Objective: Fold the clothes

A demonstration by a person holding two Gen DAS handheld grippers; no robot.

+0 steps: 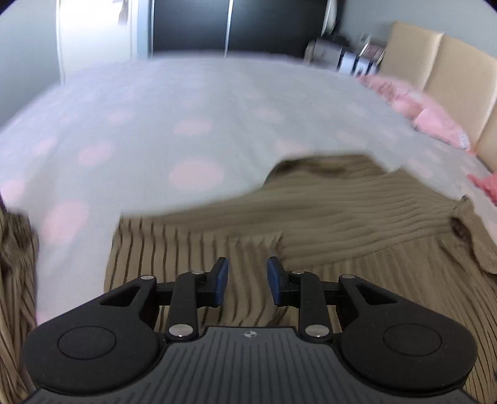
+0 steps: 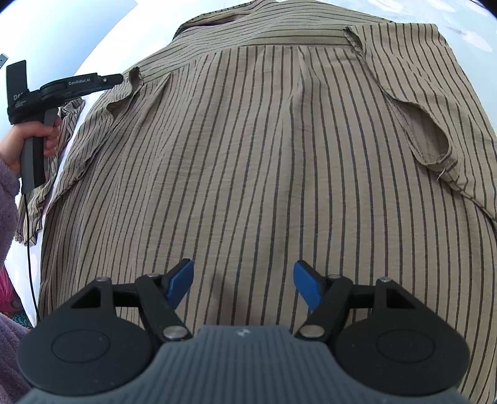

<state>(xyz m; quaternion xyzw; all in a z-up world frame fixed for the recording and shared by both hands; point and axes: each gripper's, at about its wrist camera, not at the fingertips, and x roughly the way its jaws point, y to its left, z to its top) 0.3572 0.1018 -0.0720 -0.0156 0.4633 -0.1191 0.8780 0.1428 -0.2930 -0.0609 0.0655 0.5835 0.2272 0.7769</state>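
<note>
A tan shirt with thin dark stripes (image 2: 264, 155) lies spread flat, back side up, on a bed. My right gripper (image 2: 243, 267) hovers over the shirt's lower back, jaws wide open with nothing between them. My left gripper (image 1: 247, 264) is over the shirt (image 1: 341, 217) near its shoulder and collar. Its blue pads (image 1: 221, 279) stand a narrow gap apart, with only the cloth below showing through. In the right wrist view, the left gripper (image 2: 116, 79) points at the shoulder seam, held by a hand (image 2: 18, 146). Whether its tip touches the cloth is unclear.
The bed cover (image 1: 186, 108) is white with pale pink dots. Pink garments (image 1: 435, 121) lie along a beige padded headboard (image 1: 450, 62). A dark wardrobe (image 1: 192, 25) stands beyond the bed. A purple fleece sleeve (image 2: 9, 248) and a black cable (image 2: 31, 264) are at the left edge.
</note>
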